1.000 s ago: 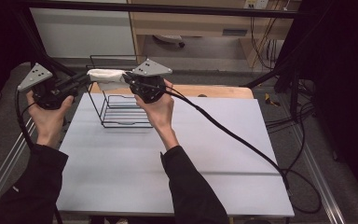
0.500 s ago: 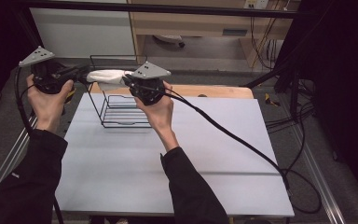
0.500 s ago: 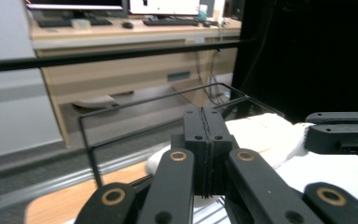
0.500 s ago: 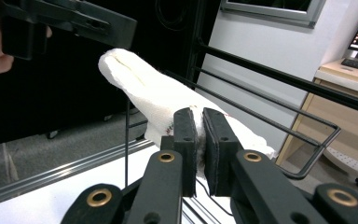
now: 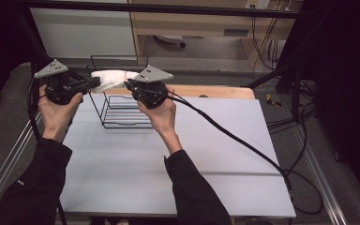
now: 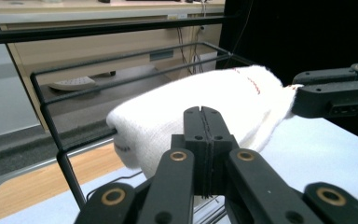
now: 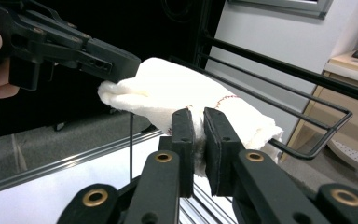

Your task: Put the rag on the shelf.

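Observation:
A white cloth [image 5: 112,78] hangs stretched between both grippers above a black wire rack [image 5: 122,112]. My left gripper [image 5: 93,84] pinches the cloth's left end; in the left gripper view its jaws [image 6: 204,123] meet tightly with the cloth [image 6: 205,93] bunched around and behind them. My right gripper [image 5: 129,84] grips the other end, and in the right gripper view cloth [image 7: 168,88] sits squeezed between the pads of the gripper [image 7: 198,126]. The left gripper [image 7: 130,63] also appears there at the cloth's far tip.
The rack stands at the back left of a pale table [image 5: 168,154]; its top bars [image 7: 307,112] run just under the cloth. A thick black cable [image 5: 243,145] trails from the right gripper across the table to the right edge. A wooden strip [image 5: 215,91] borders the table's back.
The left hand has shifted slightly, up and then right toward the cloth's left end. The right hand and the cloth have stayed where they were.

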Available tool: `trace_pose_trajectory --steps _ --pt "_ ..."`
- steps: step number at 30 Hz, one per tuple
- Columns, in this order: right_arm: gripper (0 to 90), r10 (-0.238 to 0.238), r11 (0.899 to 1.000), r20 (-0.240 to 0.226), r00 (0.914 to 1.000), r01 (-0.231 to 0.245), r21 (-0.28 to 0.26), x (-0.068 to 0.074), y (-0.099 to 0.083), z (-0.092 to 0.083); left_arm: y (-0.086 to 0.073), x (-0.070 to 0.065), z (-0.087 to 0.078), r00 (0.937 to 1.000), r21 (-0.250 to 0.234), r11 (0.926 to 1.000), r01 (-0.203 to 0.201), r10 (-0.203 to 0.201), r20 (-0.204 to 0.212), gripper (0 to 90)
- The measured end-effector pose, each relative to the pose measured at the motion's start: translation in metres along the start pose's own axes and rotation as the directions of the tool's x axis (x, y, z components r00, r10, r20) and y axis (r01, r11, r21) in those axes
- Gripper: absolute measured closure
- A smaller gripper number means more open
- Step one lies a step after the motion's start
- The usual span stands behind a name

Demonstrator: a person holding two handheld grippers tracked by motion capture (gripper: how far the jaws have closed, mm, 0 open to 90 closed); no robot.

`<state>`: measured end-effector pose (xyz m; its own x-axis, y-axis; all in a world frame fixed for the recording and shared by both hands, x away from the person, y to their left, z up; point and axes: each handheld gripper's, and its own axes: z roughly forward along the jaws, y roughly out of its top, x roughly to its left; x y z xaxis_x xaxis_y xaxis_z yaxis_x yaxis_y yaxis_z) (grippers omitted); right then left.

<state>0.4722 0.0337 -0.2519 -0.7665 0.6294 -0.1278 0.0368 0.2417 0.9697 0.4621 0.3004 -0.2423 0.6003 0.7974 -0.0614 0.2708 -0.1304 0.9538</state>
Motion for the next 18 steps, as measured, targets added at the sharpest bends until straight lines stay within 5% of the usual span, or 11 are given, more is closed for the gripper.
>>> trace_pose_trajectory --steps 5,10,13,18 --pt "77.3 0.006 1.0 -0.027 0.9996 -0.006 0.018 -0.001 0.002 -0.002 -0.007 0.001 0.003 1.0 0.005 1.0 0.006 -0.006 0.0 90.0" --pt "70.2 0.023 0.999 -0.046 0.9987 -0.024 -0.022 -0.004 0.009 -0.008 -0.012 0.002 0.008 1.0 0.021 0.9998 0.002 -0.002 -0.006 90.0" --pt "84.4 0.069 0.998 -0.074 0.9949 -0.07 -0.004 -0.008 0.011 -0.007 -0.015 0.001 0.01 0.9999 0.029 0.9996 -0.004 0.005 -0.011 90.0" --pt "90.0 0.07 0.995 -0.078 0.9945 -0.064 0.075 -0.005 0.001 0.001 -0.022 0.001 0.012 0.9997 0.03 0.9995 -0.011 0.012 -0.02 90.0"
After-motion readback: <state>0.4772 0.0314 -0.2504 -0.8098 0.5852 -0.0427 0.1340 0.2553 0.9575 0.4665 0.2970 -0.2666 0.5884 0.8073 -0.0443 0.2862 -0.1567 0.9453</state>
